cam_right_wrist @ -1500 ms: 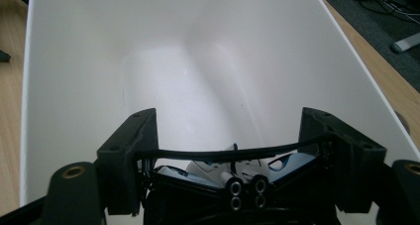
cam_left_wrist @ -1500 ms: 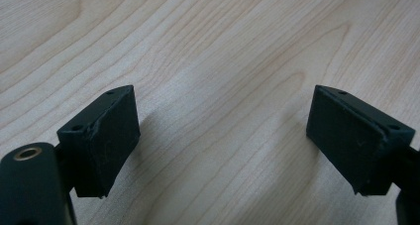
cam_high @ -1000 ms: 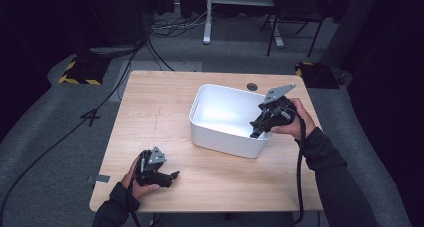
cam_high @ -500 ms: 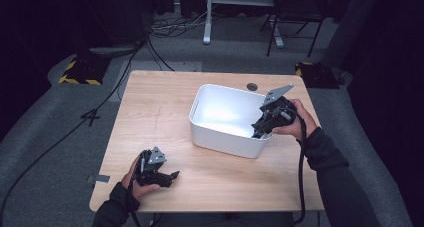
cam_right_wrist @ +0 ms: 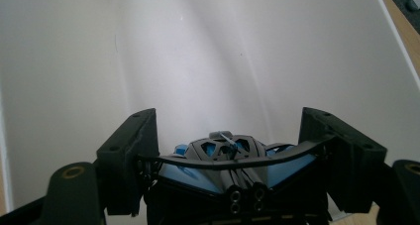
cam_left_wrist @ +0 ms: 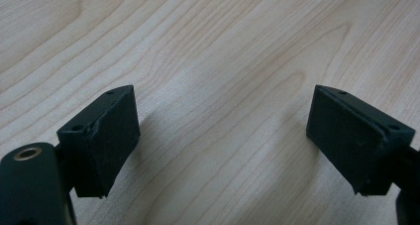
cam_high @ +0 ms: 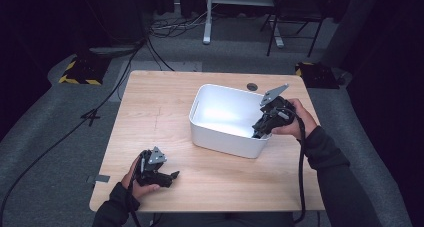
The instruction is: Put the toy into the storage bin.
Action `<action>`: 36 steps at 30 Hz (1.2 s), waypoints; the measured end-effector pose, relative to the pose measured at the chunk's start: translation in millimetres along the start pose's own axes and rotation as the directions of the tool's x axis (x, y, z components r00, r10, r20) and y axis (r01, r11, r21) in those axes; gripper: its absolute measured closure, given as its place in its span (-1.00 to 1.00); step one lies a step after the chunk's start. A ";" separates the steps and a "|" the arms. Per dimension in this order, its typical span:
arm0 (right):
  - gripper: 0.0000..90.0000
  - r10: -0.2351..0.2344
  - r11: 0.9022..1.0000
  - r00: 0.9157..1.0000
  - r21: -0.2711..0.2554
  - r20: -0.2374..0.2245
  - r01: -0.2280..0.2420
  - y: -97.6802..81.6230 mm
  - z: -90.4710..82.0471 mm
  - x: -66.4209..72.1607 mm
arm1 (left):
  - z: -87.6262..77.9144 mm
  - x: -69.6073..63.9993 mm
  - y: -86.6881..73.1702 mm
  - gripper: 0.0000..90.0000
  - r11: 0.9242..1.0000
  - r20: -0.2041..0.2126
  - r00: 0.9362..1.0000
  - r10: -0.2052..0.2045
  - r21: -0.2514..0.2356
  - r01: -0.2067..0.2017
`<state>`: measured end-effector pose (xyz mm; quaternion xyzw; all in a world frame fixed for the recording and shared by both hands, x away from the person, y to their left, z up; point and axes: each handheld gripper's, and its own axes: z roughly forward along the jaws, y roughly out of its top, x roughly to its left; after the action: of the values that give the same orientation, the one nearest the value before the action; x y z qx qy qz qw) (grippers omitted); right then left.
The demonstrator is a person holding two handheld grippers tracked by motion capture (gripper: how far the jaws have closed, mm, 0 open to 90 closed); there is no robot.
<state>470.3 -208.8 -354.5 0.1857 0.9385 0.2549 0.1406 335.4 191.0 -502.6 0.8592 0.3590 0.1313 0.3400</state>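
A white plastic bin point(cam_high: 226, 142) stands on the wooden table point(cam_high: 160, 112), right of its middle. My right gripper point(cam_high: 260, 129) reaches down into the bin at its right end, held by a hand. In the right gripper view the right gripper point(cam_right_wrist: 230, 123) is shut on a blue and black toy point(cam_right_wrist: 230, 158), its pads pressed on the toy's two sides, with the bin's white wall point(cam_right_wrist: 198, 51) behind. My left gripper point(cam_high: 171, 176) rests near the table's front left corner, pointing right. Its jaws point(cam_left_wrist: 223, 121) stand wide open over bare wood.
A round cable hole point(cam_high: 252, 86) sits in the table behind the bin. Cables trail from both grippers off the front edge. Beyond the table are a dark floor, a chair point(cam_high: 292, 12) and a yellow-and-black striped box point(cam_high: 80, 69).
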 end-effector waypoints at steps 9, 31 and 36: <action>-0.46 0.003 0.999 1.000 0.039 -0.017 -0.003 -0.8 9.6 2.1 | 0.0 0.0 0.0 -0.70 1.000 0.000 1.000 0.000 0.000 0.000; -0.46 0.034 0.999 0.999 0.044 -0.039 -0.032 -1.9 12.8 1.8 | 0.0 0.0 0.0 -0.71 1.000 0.000 1.000 0.000 0.000 0.000; -0.47 0.042 0.999 0.998 0.027 -0.041 -0.041 -3.9 11.3 1.3 | 0.0 0.1 0.0 -0.70 1.000 0.000 1.000 0.001 0.001 -0.001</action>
<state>472.1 -206.6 -366.3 0.2015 0.9404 0.2496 0.1132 335.4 191.1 -502.6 0.8594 0.3587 0.1313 0.3398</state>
